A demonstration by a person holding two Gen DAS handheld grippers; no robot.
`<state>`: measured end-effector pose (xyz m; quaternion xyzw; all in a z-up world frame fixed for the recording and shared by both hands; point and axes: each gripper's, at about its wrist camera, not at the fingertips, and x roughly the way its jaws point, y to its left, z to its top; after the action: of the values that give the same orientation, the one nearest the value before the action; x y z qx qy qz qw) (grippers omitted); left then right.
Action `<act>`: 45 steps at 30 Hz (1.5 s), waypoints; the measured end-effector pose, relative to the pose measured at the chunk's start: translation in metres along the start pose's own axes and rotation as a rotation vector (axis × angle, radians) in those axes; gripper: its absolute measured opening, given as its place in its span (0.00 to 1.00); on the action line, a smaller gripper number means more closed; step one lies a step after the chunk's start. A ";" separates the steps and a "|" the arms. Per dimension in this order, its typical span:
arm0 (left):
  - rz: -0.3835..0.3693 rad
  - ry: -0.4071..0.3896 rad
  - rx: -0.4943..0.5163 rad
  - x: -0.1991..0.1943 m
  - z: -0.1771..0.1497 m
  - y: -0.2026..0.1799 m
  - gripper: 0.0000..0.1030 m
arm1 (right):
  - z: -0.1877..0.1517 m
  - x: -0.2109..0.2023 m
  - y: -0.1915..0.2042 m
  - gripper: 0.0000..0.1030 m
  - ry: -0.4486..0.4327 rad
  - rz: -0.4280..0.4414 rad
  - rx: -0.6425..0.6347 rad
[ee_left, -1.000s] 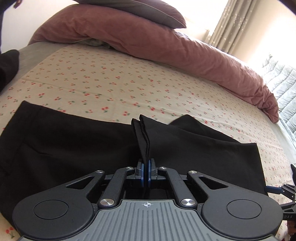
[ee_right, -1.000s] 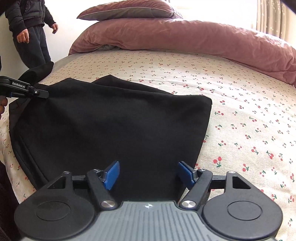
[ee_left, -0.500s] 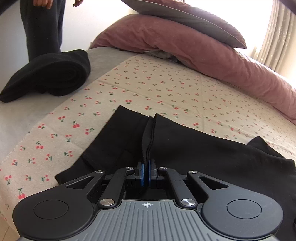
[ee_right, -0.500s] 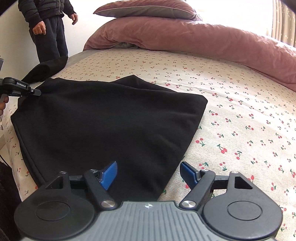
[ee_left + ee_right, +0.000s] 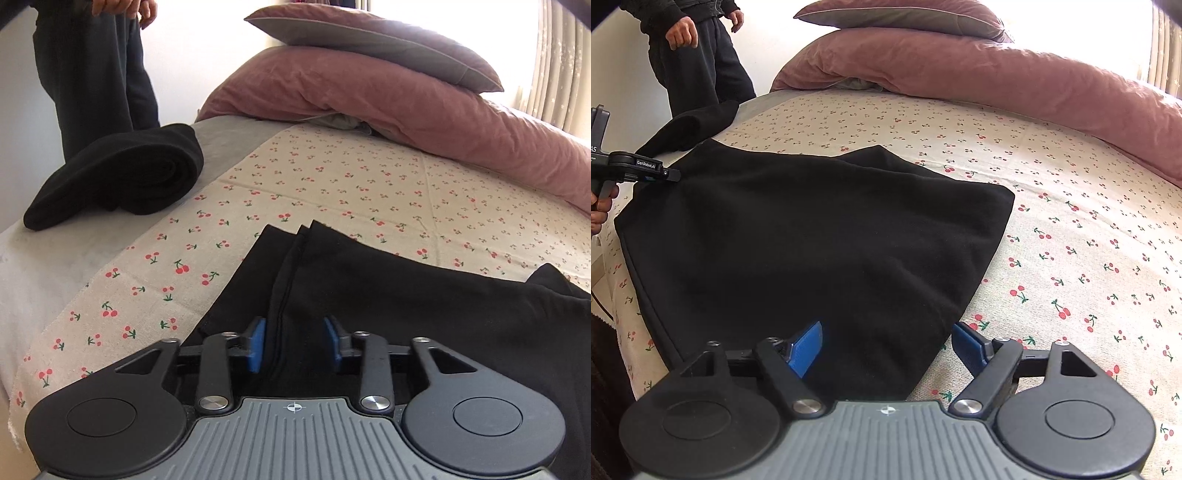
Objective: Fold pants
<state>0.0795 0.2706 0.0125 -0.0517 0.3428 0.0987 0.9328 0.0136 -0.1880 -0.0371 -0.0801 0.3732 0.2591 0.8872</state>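
Black pants (image 5: 812,251) flat on cherry sheet (image 5: 1071,221), folded. Left gripper (image 5: 294,345) let go, blue pads apart, cloth ridge between. Right gripper (image 5: 886,343) wide apart, holding nothing, pants edge at 12 o'clock. Best lift away slow, don't snag fold.

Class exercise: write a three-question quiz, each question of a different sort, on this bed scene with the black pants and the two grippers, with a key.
1. True or false: the left gripper is clamped shut on the flat black fabric pants.
2. Multiple choice: the rolled-up black garment lies A) on the plain grey sheet, B) on the pink duvet, C) on the pants.
3. Fill in: the grey pillow rests on top of the ____.

Key
1. False: its blue pads stand apart, with a fold of the pants between them.
2. A.
3. Pink duvet.
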 end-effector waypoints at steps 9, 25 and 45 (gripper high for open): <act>-0.242 -0.101 0.183 -0.047 -0.021 -0.070 0.80 | -0.004 -0.022 -0.007 0.83 -0.018 0.066 0.069; -0.517 0.107 0.594 -0.043 -0.089 -0.162 0.83 | -0.040 -0.032 0.002 0.84 0.075 0.116 -0.055; -0.779 0.104 0.544 -0.061 -0.096 -0.184 0.84 | -0.044 -0.030 -0.024 0.35 0.174 0.403 0.294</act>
<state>0.0141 0.0661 -0.0161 0.0648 0.3574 -0.3545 0.8616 -0.0192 -0.2353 -0.0483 0.1036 0.4899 0.3658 0.7845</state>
